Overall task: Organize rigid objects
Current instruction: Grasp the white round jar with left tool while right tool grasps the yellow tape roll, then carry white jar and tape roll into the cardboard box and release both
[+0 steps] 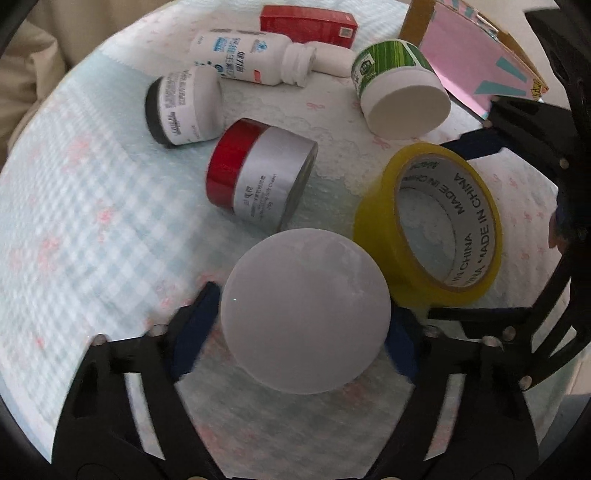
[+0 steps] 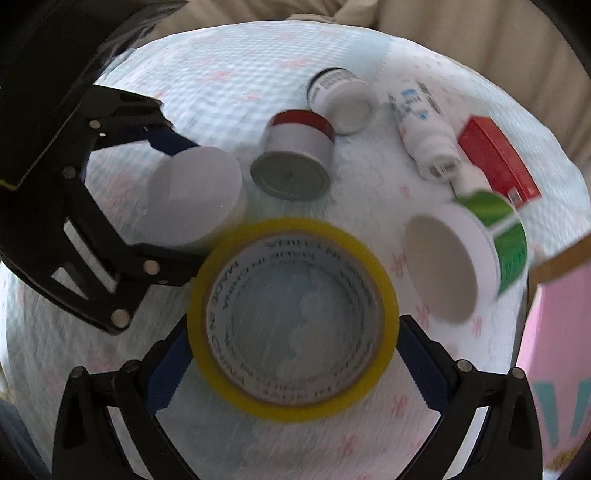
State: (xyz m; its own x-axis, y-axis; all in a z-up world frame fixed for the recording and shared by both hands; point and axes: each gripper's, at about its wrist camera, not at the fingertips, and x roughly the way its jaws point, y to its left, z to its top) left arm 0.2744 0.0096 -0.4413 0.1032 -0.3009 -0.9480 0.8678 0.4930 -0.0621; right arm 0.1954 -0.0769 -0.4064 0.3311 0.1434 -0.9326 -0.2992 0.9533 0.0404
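A frosted white round jar (image 1: 304,310) lies on the pale checked cloth (image 1: 74,192). My left gripper (image 1: 304,306) is shut on it, a blue pad pressing each side. Beside it to the right lies a yellow tape roll (image 1: 428,225) with a white printed core. The right wrist view shows this tape roll (image 2: 291,317) flat on the cloth, with my right gripper (image 2: 293,325) shut on its outer rim. My left gripper (image 2: 188,203) and its white jar (image 2: 195,195) show at the upper left there. Both grippers point steeply down.
Lying farther back are a red-and-silver jar (image 1: 258,173), a white bottle with a black cap (image 1: 184,107), an uncapped white pill bottle (image 1: 251,55), a red box (image 1: 306,24) and a green-labelled white jar (image 1: 399,88). A cardboard box with pink lining (image 1: 476,55) stands at the right.
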